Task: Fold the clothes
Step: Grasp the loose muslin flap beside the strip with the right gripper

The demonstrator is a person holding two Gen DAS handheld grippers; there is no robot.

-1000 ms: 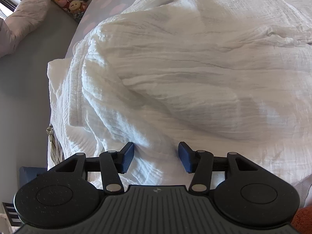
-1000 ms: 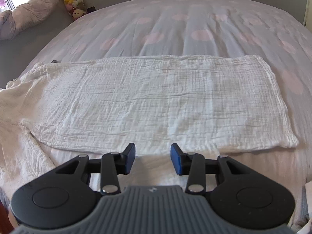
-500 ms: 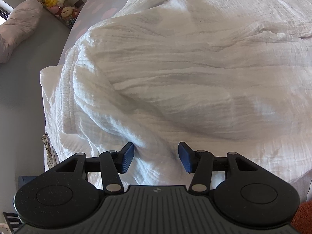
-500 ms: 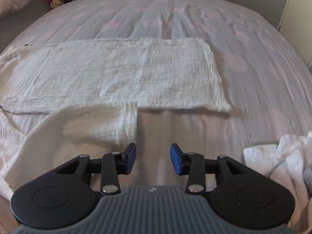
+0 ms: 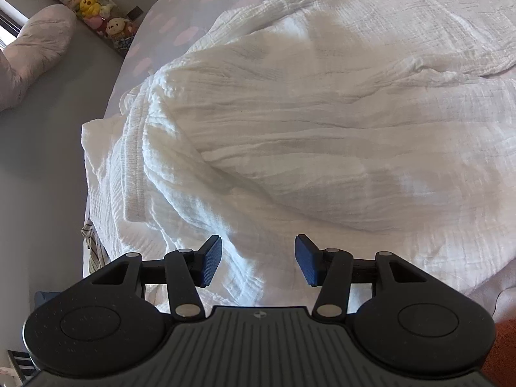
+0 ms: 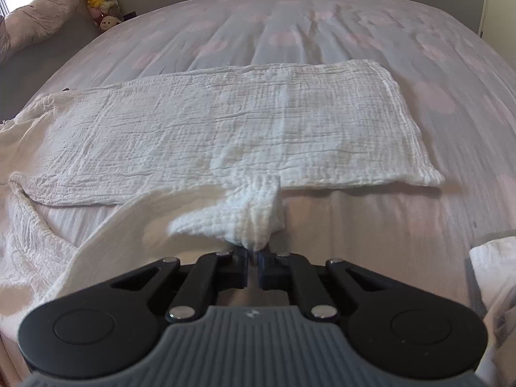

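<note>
The right tongs (image 6: 253, 255) are pressed together on a bunched corner of the white garment (image 6: 225, 135), having just closed on it; the pinched cloth (image 6: 254, 216) puffs up just beyond the tips and trails off to the left in a loose flap. Past that corner, a long crinkled panel of the same garment lies flat across the bed (image 6: 322, 32), running from the left edge to the right, its far edge straight and its right end squared off. The bed's cover is pale with faint pink spots. A second heap of white cloth (image 6: 493, 258) shows at the near right edge, apart from the tongs.

The left tongs (image 5: 258, 259) stand spread, their blue pads (image 5: 211, 259) apart with rumpled garment (image 5: 290, 135) directly beneath and between them; the pads do not press on it. In this view the cloth fills most of the frame, piled in soft folds, with a ribbed hem (image 5: 133, 167) running along its left side, near the edge of the bed. Whether the tips touch the fabric below cannot be told.

Far left, on the grey floor (image 5: 42, 161), lie a pink cushion (image 5: 35, 48) and a row of plush toys (image 5: 90, 6) against the wall.
</note>
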